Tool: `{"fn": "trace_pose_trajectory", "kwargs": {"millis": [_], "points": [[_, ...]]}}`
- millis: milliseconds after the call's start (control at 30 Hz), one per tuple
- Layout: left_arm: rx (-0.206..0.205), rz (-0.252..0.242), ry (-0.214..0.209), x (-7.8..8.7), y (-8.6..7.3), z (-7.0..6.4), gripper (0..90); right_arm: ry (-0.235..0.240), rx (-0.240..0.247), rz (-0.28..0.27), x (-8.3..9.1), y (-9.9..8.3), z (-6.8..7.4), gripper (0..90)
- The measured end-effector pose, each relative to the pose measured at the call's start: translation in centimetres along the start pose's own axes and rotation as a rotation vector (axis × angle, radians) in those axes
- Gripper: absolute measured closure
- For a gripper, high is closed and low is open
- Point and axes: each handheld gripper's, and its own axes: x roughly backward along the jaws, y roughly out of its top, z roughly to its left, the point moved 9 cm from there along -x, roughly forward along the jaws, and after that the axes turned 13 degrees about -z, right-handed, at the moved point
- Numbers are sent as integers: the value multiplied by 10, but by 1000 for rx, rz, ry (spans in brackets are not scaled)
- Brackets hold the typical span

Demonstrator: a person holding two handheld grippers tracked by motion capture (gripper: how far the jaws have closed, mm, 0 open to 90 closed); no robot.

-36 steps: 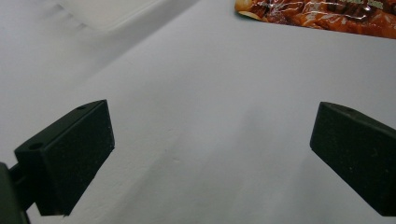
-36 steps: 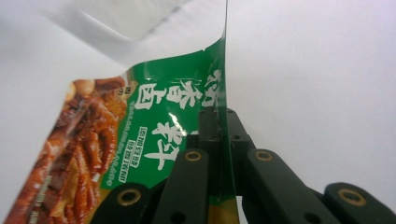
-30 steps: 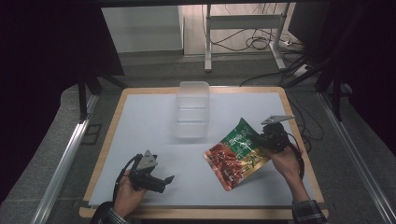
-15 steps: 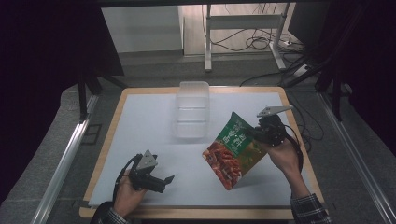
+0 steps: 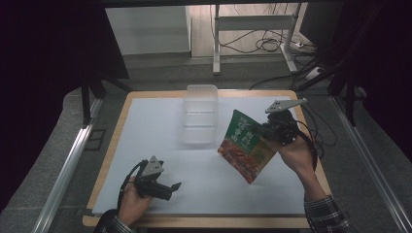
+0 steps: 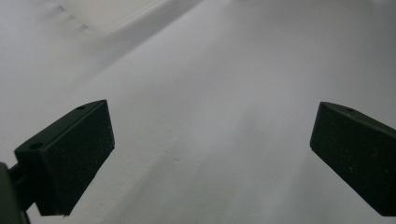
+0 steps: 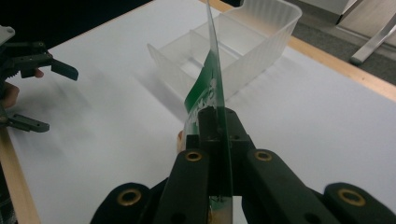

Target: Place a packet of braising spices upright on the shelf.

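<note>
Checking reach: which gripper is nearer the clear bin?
Right. The right gripper, shut on the pouch, is beside the bin; the left gripper rests open near the table's front edge.

- The clear bin (image 5: 199, 115) stands at the tabletop's (image 5: 145, 126) far middle, the one fixed obstacle.
- The pouch (image 5: 247, 145), held up in the right claw (image 5: 265, 130), blocks the way just right of the bin.
- Bare tabletop lies open before the left claw (image 5: 171, 186) and between both claws.
</note>
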Motion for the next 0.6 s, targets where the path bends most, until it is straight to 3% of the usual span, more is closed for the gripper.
{"fn": "trace_pose_trajectory", "kwargs": {"millis": [233,400,600], "points": [[-1,1,-2,0,0,1,0,-28,47,1,3,18,-5,891],[1,1,-1,0,0,1,0,-39,46,-11,2,28,-16,891],[2,-2,0,0,0,2,0,-17,18,-42,1,45,-26,891]]}}
